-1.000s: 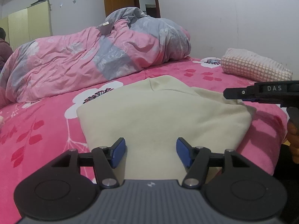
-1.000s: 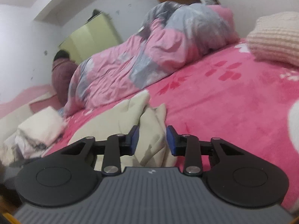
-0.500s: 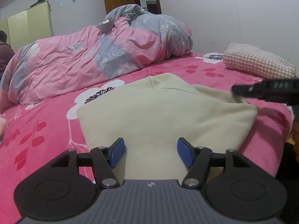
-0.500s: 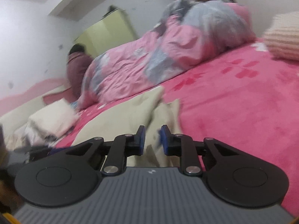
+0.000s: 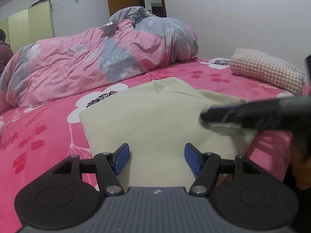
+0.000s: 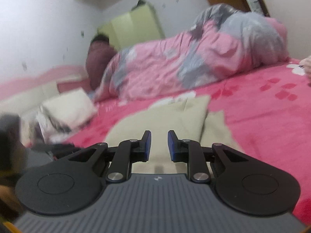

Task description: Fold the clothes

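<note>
The cream garment (image 5: 147,120) lies flat on the bed (image 5: 44,136), just ahead of the left gripper (image 5: 156,160), whose jaws stand open and empty. The right gripper (image 6: 159,145) is held narrowly parted, nothing between. Folding seems partway; an edge must be pinched next.

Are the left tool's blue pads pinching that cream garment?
Apart. The left wrist view shows the left tool open, both pads clear of the cream garment.
</note>
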`<state>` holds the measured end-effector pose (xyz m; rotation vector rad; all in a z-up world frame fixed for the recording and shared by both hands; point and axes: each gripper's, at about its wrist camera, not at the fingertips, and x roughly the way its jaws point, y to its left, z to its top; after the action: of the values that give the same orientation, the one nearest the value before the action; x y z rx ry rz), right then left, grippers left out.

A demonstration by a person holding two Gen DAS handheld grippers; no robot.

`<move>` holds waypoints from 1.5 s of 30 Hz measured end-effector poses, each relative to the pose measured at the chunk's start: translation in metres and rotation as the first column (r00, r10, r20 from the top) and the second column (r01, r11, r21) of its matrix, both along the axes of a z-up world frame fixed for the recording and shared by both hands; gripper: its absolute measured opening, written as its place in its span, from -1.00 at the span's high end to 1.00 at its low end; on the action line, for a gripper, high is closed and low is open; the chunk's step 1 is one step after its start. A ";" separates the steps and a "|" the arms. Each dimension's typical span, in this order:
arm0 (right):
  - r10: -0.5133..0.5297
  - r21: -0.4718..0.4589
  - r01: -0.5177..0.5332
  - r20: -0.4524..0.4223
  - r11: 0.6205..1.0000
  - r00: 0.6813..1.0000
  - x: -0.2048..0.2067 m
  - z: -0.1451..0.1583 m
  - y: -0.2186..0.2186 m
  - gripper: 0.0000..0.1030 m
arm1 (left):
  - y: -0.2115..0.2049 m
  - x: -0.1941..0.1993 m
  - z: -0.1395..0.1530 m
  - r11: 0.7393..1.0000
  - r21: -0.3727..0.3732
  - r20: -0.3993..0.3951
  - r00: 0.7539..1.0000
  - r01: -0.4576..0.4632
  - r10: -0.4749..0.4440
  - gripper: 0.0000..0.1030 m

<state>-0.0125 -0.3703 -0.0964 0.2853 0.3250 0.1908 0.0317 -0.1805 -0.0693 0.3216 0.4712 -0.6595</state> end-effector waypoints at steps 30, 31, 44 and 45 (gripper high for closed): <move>-0.023 -0.077 0.013 -0.135 0.997 0.991 0.035 0.030 0.009 0.57 | 0.007 0.054 0.018 0.985 -0.134 -0.201 0.977 -0.106 0.077 -0.34; -0.030 -0.082 0.020 -0.124 0.996 0.992 0.040 0.034 0.008 0.57 | 0.006 0.055 0.019 0.984 -0.134 -0.210 0.974 -0.113 0.083 -0.34; -0.046 -0.158 0.024 -0.137 0.987 0.990 0.069 0.028 0.013 0.51 | -0.008 0.059 0.025 0.984 -0.071 -0.246 0.959 -0.164 0.143 -0.35; -0.044 -0.155 0.023 -0.133 0.988 0.990 0.072 0.028 0.012 0.51 | -0.009 0.059 0.025 0.984 -0.068 -0.246 0.959 -0.165 0.144 -0.37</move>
<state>0.0590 -0.3583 -0.0685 0.1520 0.4678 0.1122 0.0904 -0.1892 -0.0439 0.1193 0.6893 -0.5666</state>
